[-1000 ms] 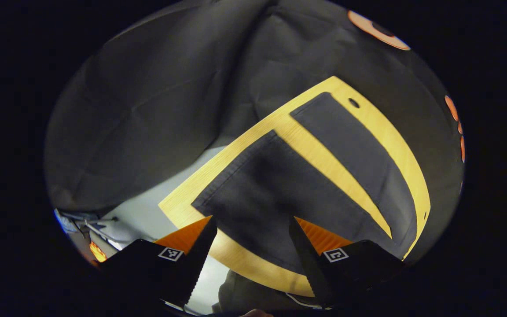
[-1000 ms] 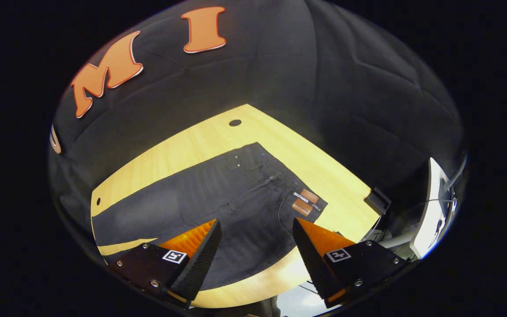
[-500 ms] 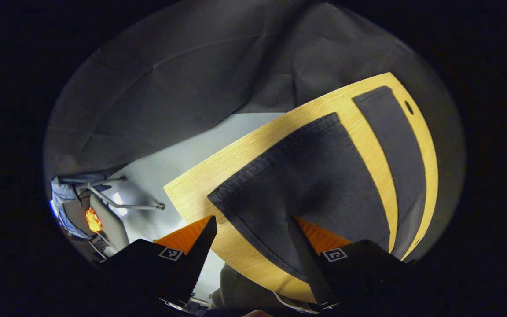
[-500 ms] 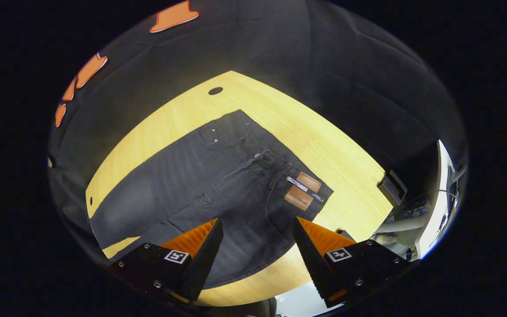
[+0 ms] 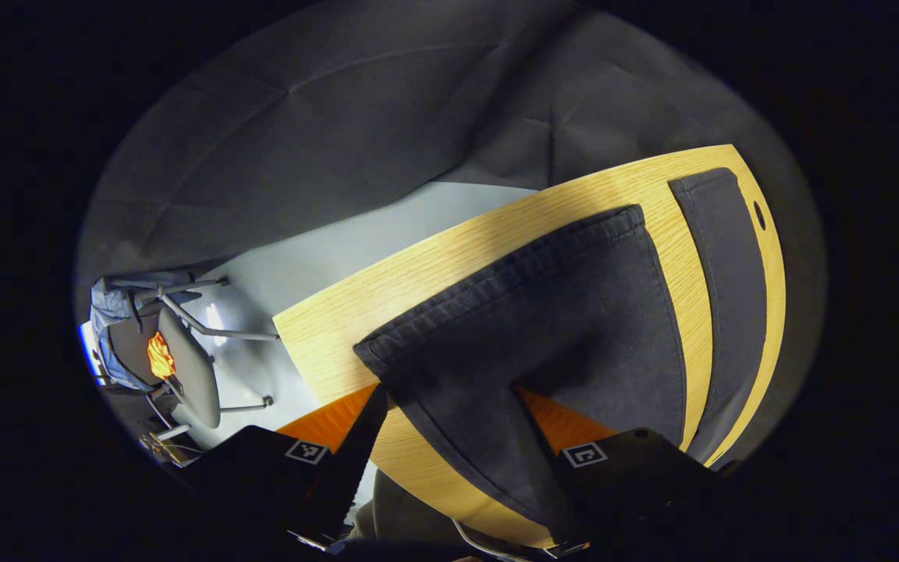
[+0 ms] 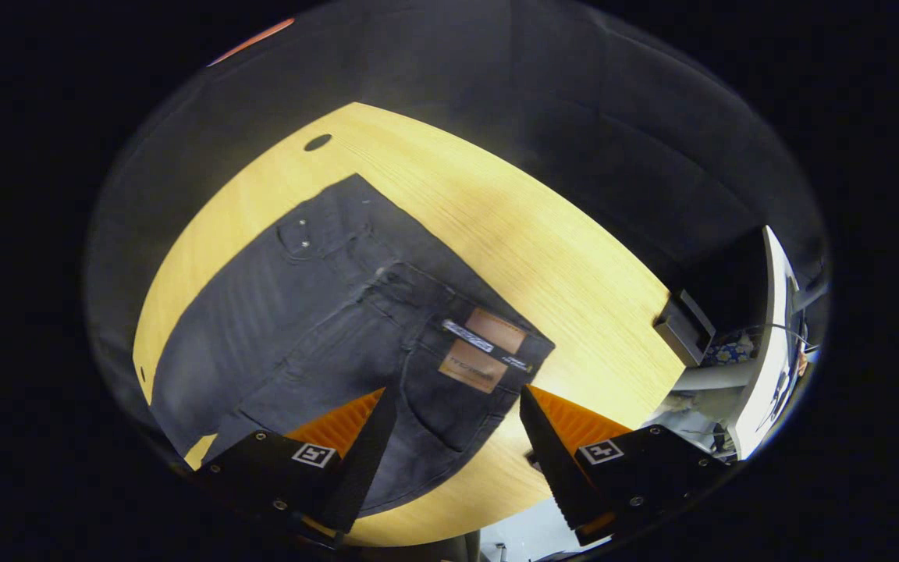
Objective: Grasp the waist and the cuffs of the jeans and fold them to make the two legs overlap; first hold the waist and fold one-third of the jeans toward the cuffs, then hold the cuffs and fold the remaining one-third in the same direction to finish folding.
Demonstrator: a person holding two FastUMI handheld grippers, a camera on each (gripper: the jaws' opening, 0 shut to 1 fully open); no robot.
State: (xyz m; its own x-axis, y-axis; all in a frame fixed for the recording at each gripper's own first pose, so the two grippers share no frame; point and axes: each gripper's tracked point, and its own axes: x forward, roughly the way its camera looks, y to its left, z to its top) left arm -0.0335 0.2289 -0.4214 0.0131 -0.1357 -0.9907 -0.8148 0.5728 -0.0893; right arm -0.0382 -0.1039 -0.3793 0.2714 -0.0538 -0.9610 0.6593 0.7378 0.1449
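Left tongs (image 5: 449, 425): fingers stood wide apart, nothing held between them; they hovered above the near leg's cuff end.
Right tongs (image 6: 453, 425): fingers stood wide apart, nothing gripped; they hovered above the near corner of the waist.
Jeans (image 6: 325, 312): dark, spread flat on the table, both legs side by side and not overlapped.
Near cuff (image 5: 496, 289): ahead of the left tongs, its hem running slantwise across the left gripper view; the leg cloth passed between the two fingers, below them.
Far leg (image 5: 719, 289): beyond the near leg, to the right of the left tongs, apart from it with a strip of bare wood between.
Waist (image 6: 434, 300): ahead of the right tongs, its near corner close to the gap between the fingers.
Brown labels (image 6: 481, 351): two, on the waistband just ahead of the right tongs.
Table (image 6: 527, 234): pale wood, with a small dark hole (image 6: 318, 142) far ahead and left of the right tongs.
Chair (image 5: 184, 367): on the floor, left of the left tongs, beyond the table edge.
Small black box (image 6: 684, 326): at the table edge, right of the right tongs.
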